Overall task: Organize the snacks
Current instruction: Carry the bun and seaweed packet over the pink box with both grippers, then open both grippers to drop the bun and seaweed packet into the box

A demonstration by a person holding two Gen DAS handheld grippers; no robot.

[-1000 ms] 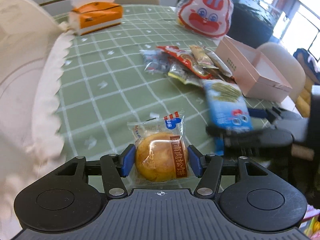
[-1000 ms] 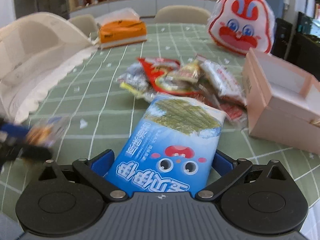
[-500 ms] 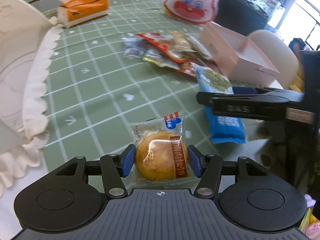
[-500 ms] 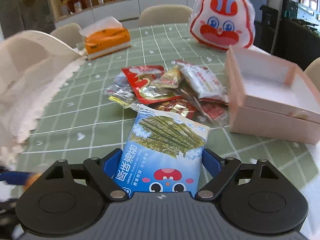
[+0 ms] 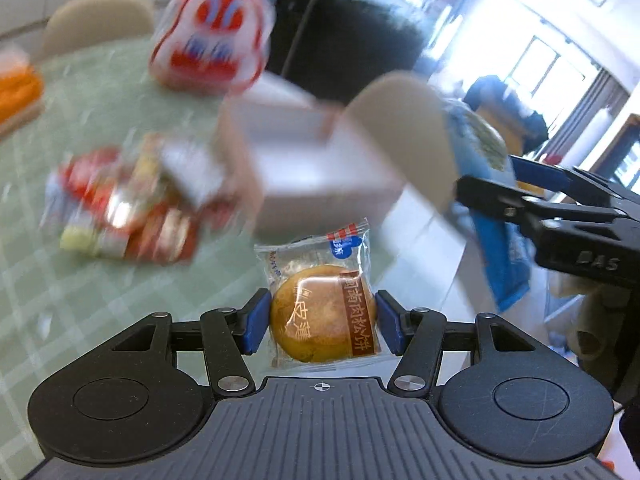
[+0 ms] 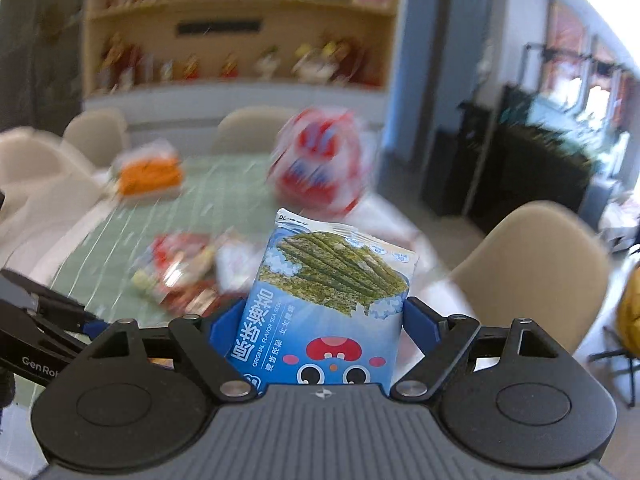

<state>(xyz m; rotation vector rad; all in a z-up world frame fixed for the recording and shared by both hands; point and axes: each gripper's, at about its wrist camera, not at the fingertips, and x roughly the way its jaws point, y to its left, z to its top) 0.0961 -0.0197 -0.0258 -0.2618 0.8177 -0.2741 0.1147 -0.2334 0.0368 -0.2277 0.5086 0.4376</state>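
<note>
The left claw (image 5: 323, 322) is squeezing one round cake in a clear wrapper (image 5: 323, 312). Its two blue pads are pressing on the cake's sides, so the cake is sitting right between them and sticking out in front. The right claw (image 6: 324, 330) is squeezing one blue seaweed snack bag (image 6: 326, 304). The pads are hugging the bottom of the bag, and the top is poking up ahead of the claw. Each claw is carrying just one snack, most likely so each can go to its own spot.

Ahead of the left claw, a pink box (image 5: 304, 160) is sitting open on the green checked worktop (image 5: 80, 280). It looks like the place where snacks should go, since its open top is facing up. To the front and left of that claw, a pile of snack packets (image 5: 128, 208) is lying loose; the picture is too blurry to count them. Farther off, one big red and white bunny bag (image 5: 210, 40) is standing up. One orange tissue pack (image 6: 148, 172) is lying far ahead of the right claw, to its left.
</note>
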